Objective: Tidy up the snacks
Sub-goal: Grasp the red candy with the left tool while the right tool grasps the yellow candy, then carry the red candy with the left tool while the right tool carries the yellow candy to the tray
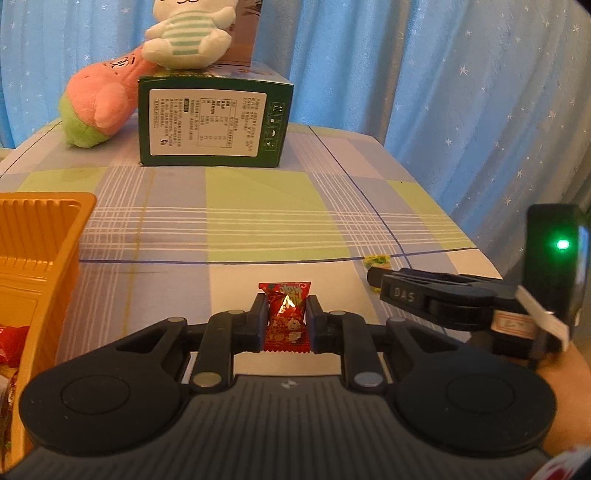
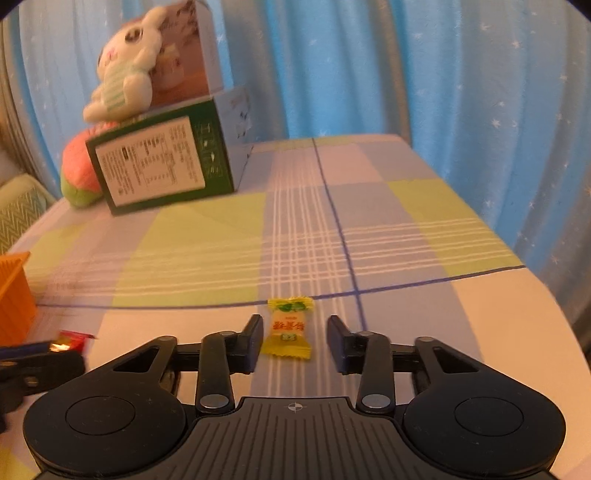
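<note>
A red-wrapped candy (image 1: 286,317) is clamped upright between the pads of my left gripper (image 1: 286,297), which is shut on it just above the checked tablecloth (image 1: 258,206). A yellow-wrapped candy (image 2: 290,328) lies flat on the cloth between the fingers of my right gripper (image 2: 295,321). Those jaws stand apart: the left pad is close beside the wrapper and the right pad is clear of it. In the left wrist view the right gripper (image 1: 375,277) comes in from the right over the yellow candy (image 1: 376,260). The right wrist view shows the red candy (image 2: 74,339) at its left edge.
An orange plastic tray (image 1: 44,236) holding some wrapped snacks stands at the near left. At the back left is a green carton (image 1: 210,122) with a white plush rabbit (image 1: 188,33) on top and a pink plush (image 1: 99,99) beside it. Blue curtains hang behind the table.
</note>
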